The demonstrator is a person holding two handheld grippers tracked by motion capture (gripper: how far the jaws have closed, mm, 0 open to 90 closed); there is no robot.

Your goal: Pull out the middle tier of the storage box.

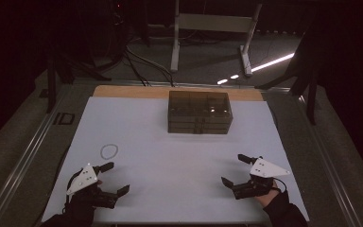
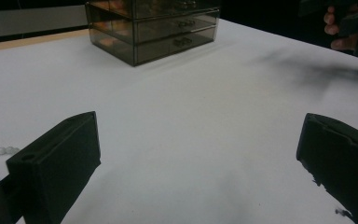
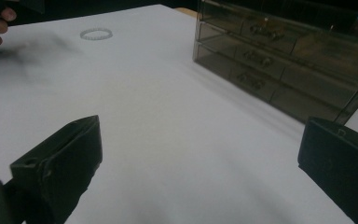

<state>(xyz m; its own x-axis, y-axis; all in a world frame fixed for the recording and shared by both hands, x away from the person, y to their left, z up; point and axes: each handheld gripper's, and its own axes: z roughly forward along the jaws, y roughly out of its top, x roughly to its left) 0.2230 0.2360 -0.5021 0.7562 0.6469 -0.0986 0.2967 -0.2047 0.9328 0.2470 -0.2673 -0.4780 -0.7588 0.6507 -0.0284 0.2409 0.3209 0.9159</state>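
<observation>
The left hand-held gripper (image 1: 114, 178) rests low over the near left corner of the counter (image 1: 179, 156), held by a hand that comes in from the bottom edge of the high view. Its grey plate faces up and tilts toward the left, and its two black jaws point toward the right and slightly away from the person. The jaws stand wide apart with nothing between them; in the left gripper view only bare white surface lies in the gap.

The right hand-held gripper (image 1: 234, 171) sits over the near right corner, held from below by the other hand, sleeve just visible at the bottom edge. Its plate tilts to the right and its jaws point left, toward the middle of the counter. These jaws are also spread wide and hold nothing.

The bracelet (image 1: 109, 151), a small ring of pale beads, lies flat on the counter just beyond the left hand-held gripper, apart from it and untouched. In the right gripper view it shows far off near the top left (image 3: 96, 33).

The drawer box (image 1: 198, 112), smoky and see-through, stands at the far middle of the counter, well apart from both grippers, its drawers shut
</observation>
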